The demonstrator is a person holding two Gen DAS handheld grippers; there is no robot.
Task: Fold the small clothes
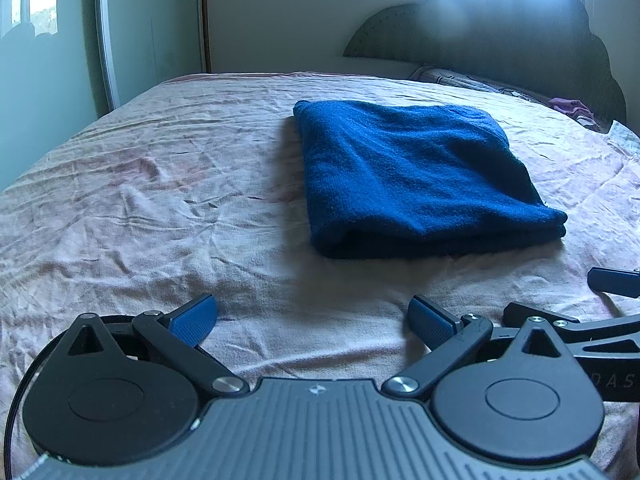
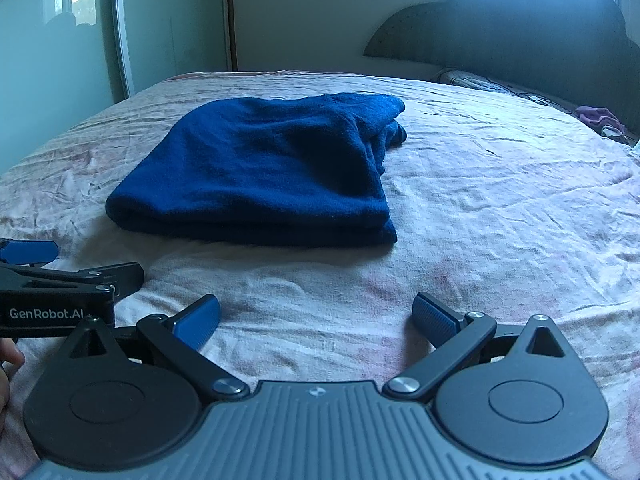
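Lying ahead of both claws, folded blue knit garment (image 1: 416, 178) in a soft thick rectangle, untouched, left gripper (image 1: 312, 322) spread wide and empty, right gripper (image 2: 316, 320) likewise released, ribbed blue pads (image 2: 198, 320), wrinkled pink bedsheet (image 1: 160, 208) beneath, scalloped dark headboard (image 2: 520, 28) beyond.

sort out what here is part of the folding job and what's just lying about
Part of the job: blue cloth, left gripper, right gripper, both open.

Just lying about: pink sheet, purple cloth by the headboard.
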